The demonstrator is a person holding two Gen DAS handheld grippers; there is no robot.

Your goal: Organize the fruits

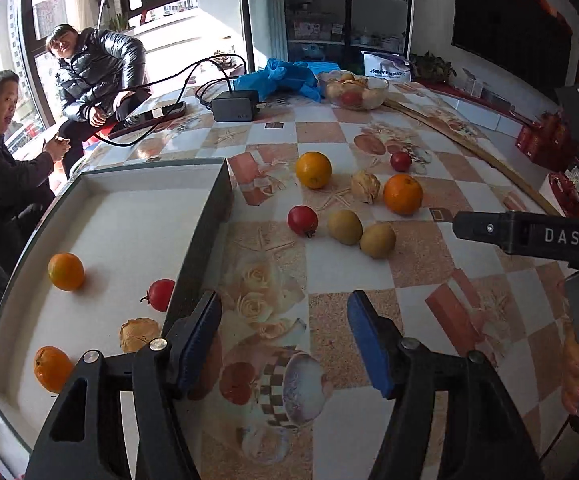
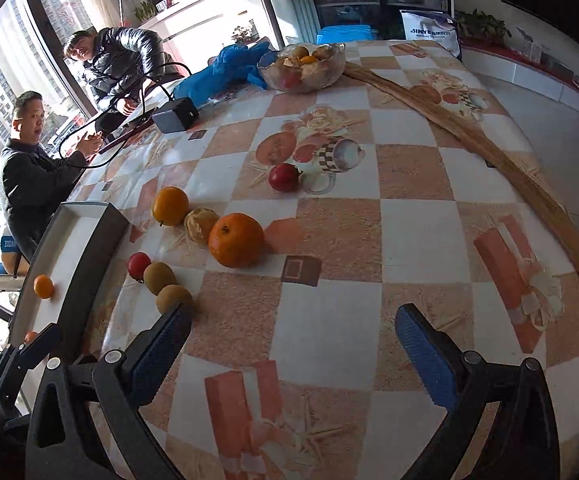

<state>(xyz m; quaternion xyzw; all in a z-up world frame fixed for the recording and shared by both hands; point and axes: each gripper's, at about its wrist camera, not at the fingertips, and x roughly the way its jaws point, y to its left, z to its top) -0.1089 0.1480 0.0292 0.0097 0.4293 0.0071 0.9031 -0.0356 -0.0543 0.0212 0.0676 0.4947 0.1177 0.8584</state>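
Note:
A grey tray [image 1: 209,216] with a white floor sits at the left; it holds two oranges [image 1: 65,271], a red tomato [image 1: 161,294] and a husked fruit [image 1: 138,334]. Loose on the table lie two oranges [image 1: 403,193], two tomatoes [image 1: 302,220], two kiwis [image 1: 344,226] and a husked fruit [image 1: 365,186]. My left gripper [image 1: 285,336] is open and empty over the table beside the tray's right wall. My right gripper [image 2: 293,356] is open and empty, near the front edge, right of the kiwis [image 2: 174,298] and below the big orange [image 2: 236,240].
A glass bowl [image 2: 301,65] of fruit, a blue plastic bag [image 2: 217,72], a black power adapter [image 2: 175,114] with cables and a long wooden stick [image 2: 489,160] lie on the far and right side of the table. Two people sit beyond the left edge.

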